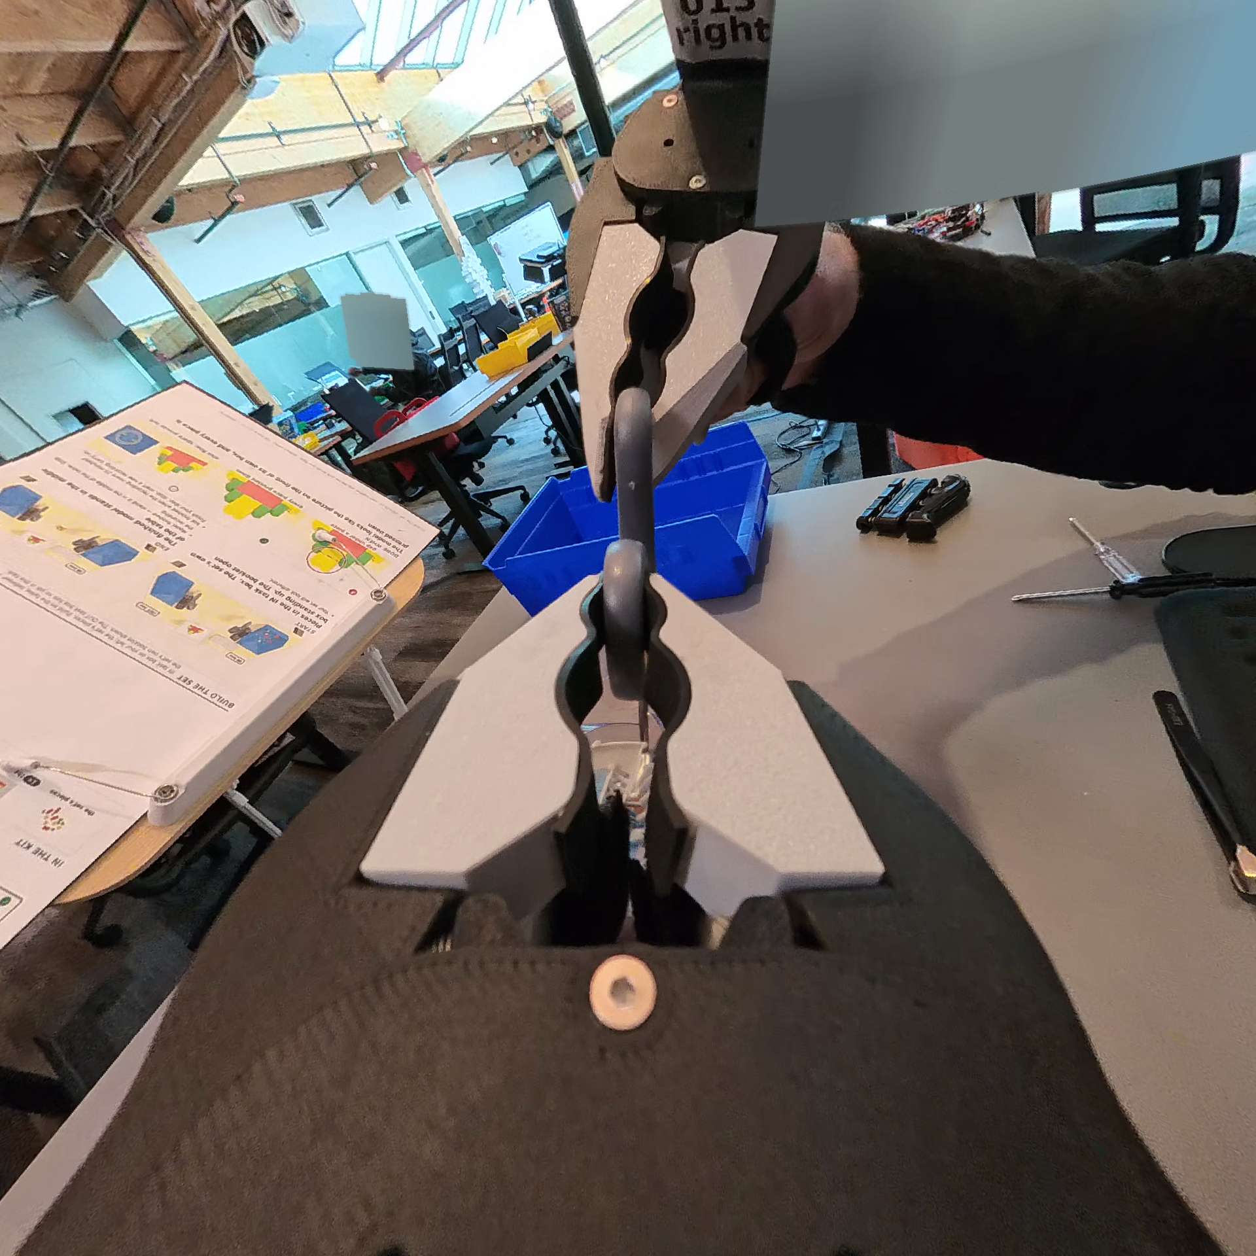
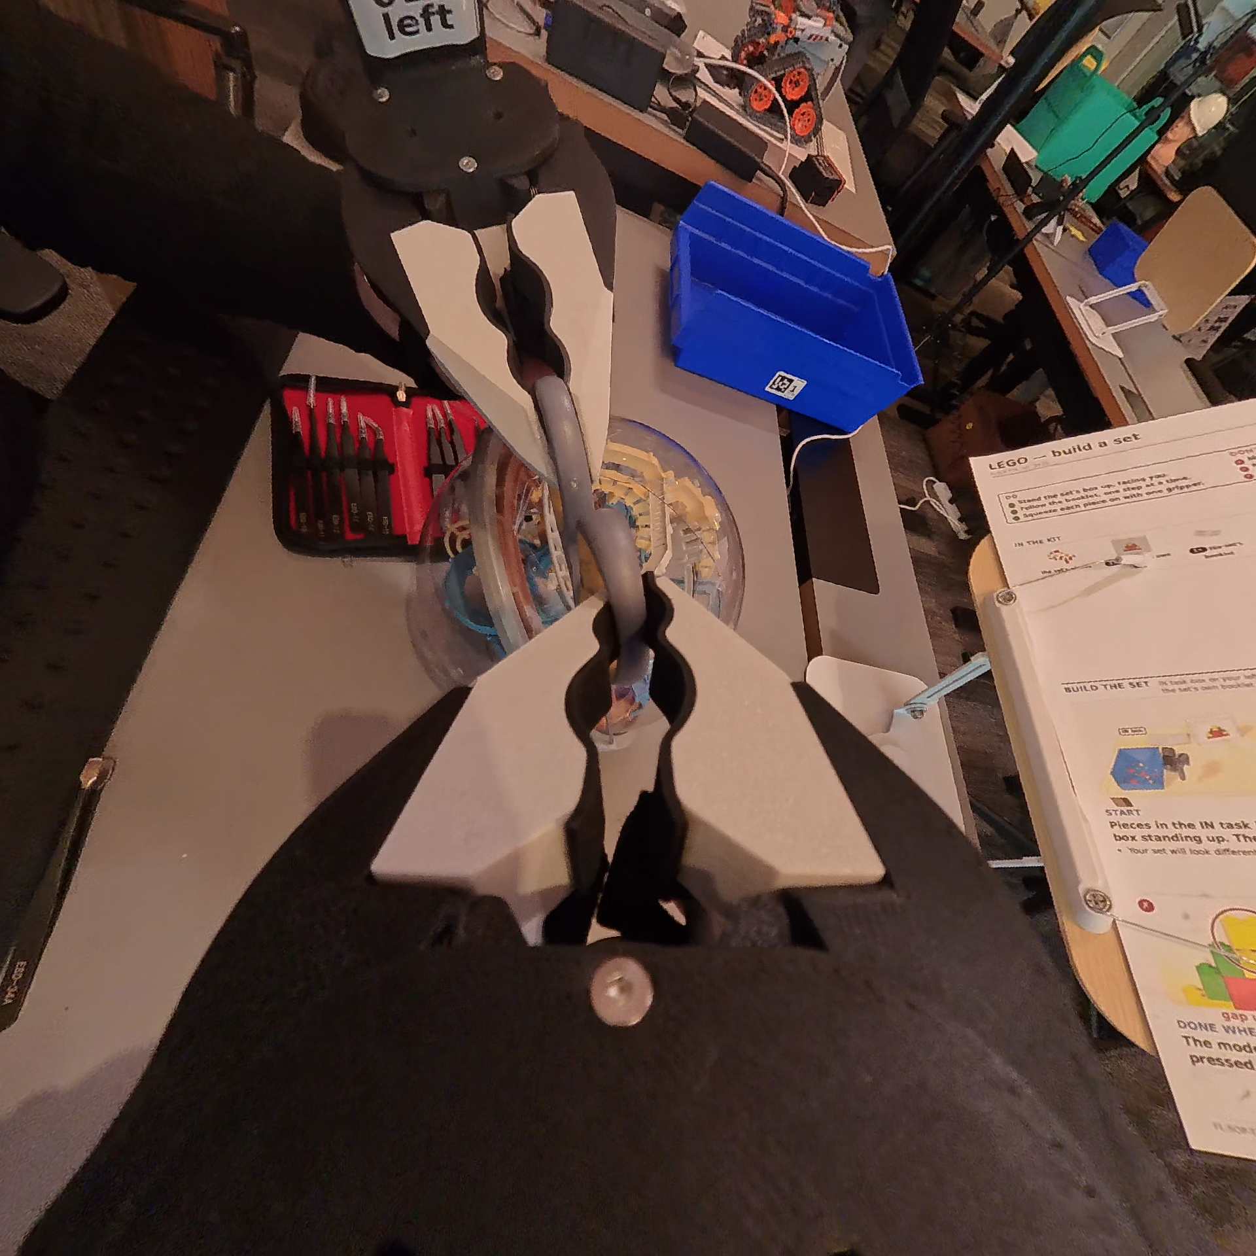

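A grey curved S-shaped piece [image 1: 633, 476] is held in the air between both grippers. My left gripper [image 1: 622, 588] is shut on its near end. My right gripper [image 1: 622, 486] comes down from above, held by a hand in a black sleeve, and is shut on its far end. In the right wrist view my right gripper [image 2: 632, 598] grips one end of the grey piece [image 2: 578, 476] and my left gripper [image 2: 574, 469] grips the other. Right below it a clear plastic ball [image 2: 686, 523] with a coloured maze inside rests on the grey table [image 2: 272, 646].
A blue bin [image 2: 788, 319] stands at the table's far edge [image 1: 679, 516]. A red case of black tweezers [image 2: 353, 462] lies beside the ball. An instruction board [image 2: 1142, 713] stands to one side. A screwdriver [image 1: 1114, 584], a loose tweezer [image 1: 1203, 788] and a black mat [image 1: 1216, 666] lie on the table. Only a small space, under 4 cm, lies between the two pairs of fingers.
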`<state>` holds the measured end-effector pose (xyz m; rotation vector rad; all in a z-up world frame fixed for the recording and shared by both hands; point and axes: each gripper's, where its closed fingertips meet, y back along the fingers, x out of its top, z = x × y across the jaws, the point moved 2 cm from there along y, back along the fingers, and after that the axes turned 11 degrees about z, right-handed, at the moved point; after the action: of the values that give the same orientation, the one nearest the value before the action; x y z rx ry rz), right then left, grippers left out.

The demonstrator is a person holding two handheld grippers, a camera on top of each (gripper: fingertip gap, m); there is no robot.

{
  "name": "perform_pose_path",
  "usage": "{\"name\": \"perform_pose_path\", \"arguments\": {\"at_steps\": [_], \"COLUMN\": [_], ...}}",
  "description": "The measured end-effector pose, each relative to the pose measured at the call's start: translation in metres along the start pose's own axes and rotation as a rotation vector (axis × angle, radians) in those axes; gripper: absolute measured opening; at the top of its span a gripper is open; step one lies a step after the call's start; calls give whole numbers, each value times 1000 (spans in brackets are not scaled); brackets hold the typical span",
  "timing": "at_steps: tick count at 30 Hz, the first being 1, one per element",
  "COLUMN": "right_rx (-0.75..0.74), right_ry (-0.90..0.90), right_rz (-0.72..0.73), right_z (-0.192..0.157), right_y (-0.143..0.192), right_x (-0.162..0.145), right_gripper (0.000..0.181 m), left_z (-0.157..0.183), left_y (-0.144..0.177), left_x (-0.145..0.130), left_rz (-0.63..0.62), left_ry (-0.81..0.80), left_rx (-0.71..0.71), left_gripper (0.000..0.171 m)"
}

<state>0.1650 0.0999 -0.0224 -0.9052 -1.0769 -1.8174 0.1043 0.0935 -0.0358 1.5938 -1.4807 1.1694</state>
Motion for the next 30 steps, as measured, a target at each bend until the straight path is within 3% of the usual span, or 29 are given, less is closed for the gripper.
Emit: {"name": "perform_pose_path", "arguments": {"at_steps": [21, 30], "right_rx": [-28, -163], "right_ry": [101, 140], "right_rz": [-70, -39], "right_z": [-20, -89], "right_y": [-2, 16], "right_x": [7, -1], "right_gripper": [0, 0], "left_z": [24, 91], "left_y": [1, 17], "left_x": [5, 7], "left_rz": [16, -21], "left_ry": [-109, -387], "left_rx": [2, -75], "left_gripper": [1, 3]}}
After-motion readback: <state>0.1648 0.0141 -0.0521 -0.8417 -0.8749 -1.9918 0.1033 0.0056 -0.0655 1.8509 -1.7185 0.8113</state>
